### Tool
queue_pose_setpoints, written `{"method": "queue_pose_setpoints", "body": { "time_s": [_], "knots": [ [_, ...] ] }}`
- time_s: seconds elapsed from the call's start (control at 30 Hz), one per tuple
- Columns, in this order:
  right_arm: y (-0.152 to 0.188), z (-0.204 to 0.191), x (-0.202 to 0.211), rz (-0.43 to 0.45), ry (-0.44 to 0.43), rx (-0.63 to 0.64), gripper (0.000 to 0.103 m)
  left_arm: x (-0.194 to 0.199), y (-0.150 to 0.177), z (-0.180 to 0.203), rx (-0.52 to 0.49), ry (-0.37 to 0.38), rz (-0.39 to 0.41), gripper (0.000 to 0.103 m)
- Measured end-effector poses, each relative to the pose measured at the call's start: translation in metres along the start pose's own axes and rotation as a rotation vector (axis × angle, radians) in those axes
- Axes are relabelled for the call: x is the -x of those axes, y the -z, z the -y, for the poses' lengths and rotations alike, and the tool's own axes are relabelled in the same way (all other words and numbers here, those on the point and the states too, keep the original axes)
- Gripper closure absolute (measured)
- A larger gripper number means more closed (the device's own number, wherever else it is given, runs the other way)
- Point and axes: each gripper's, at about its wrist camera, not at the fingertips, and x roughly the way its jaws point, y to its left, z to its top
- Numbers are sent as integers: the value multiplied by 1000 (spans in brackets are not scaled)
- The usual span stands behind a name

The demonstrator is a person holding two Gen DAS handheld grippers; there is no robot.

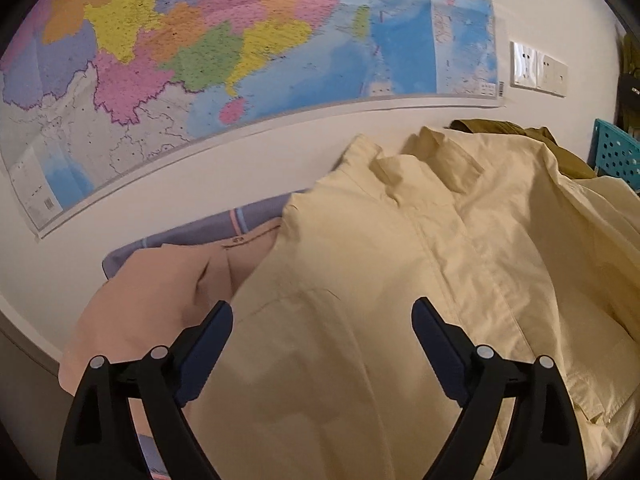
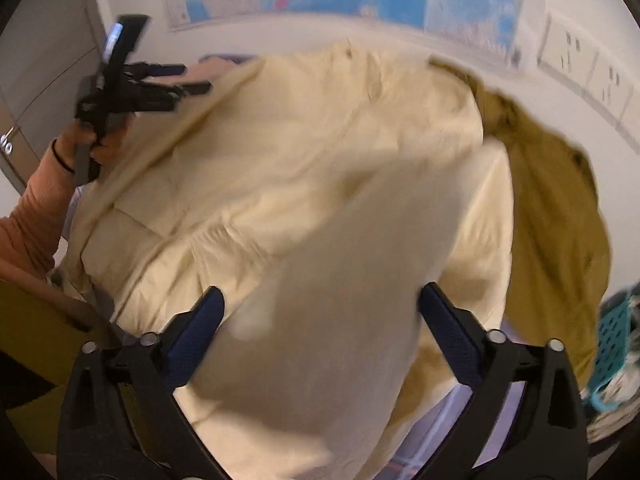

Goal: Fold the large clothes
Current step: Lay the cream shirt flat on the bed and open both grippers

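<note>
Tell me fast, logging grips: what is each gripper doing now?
Left gripper: open, empty, above the pale yellow cotton shirt.
Right gripper: open, gripping nothing, over the same shirt.

We can't read any of the tiny print on the wall map (image 1: 224,52), and its top and left run off the picture. The whole right wrist view is smeared, so the cream garment (image 2: 320,208) loses its seams there and the wall sockets (image 2: 584,68) are just smudges. The olive garment (image 1: 532,140) is mostly buried under the cream one. The teal basket (image 1: 616,156) is chopped by the edge, and we can't tell what's under the peach garment (image 1: 152,300)
</note>
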Motion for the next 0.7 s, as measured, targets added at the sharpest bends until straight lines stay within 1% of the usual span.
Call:
{"method": "queue_pose_setpoints", "body": {
  "time_s": [0.03, 0.07, 0.1, 0.17, 0.2, 0.23, 0.27, 0.3, 0.33, 0.37, 0.4, 0.43, 0.5, 0.53, 0.57, 0.6, 0.67, 0.7],
  "knots": [
    [2, 5, -1, -5, -26, -20, 59, 0, 1, 1, 4, 0, 5, 15],
    [3, 15, 1, -5, -48, -54, 83, 0, 2, 2, 6, -3, 3, 15],
    [3, 24, 6, 12, -44, -87, 87, 1, 3, 2, 7, -5, 3, 15],
    [1, 54, 36, 90, -5, -151, 91, 4, 3, 1, 6, -14, 6, 15],
    [-1, 65, 50, 123, 27, -173, 92, 5, 3, 0, 5, -17, 8, 15],
    [-3, 89, 76, 186, 68, -229, 93, 6, 2, -2, 6, -24, 11, 15],
    [-4, 103, 89, 217, 71, -260, 94, 8, 2, -3, 8, -30, 14, 15],
    [-2, 126, 106, 263, 92, -310, 94, 9, 2, -5, 10, -30, 18, 15],
    [2, 142, 111, 278, 100, -348, 93, 9, 3, -7, 12, -30, 17, 15],
    [6, 155, 110, 281, 86, -379, 91, 8, 5, -7, 13, -29, 13, 15],
    [14, 174, 100, 267, 67, -443, 90, 6, 6, -9, 18, -28, 4, 15],
    [19, 183, 89, 243, 77, -473, 88, 3, 7, -10, 21, -20, -19, 15],
    [33, 197, 55, 151, 111, -510, 79, -4, 12, -9, 16, -13, -55, 15],
    [46, 205, 33, 102, 125, -562, 67, -7, 14, -9, 9, -20, -67, 15],
    [52, 208, 20, 73, 136, -586, 57, -9, 16, -8, 3, -38, -77, 15],
    [58, 211, 10, 52, 147, -605, 54, -9, 18, -8, -1, -49, -82, 15],
    [62, 209, 7, 59, 168, -618, 45, -6, 21, -11, 16, -39, -91, 15],
    [61, 203, 12, 80, 185, -606, 41, -3, 22, -11, 19, -28, -91, 15]
  ]
}}
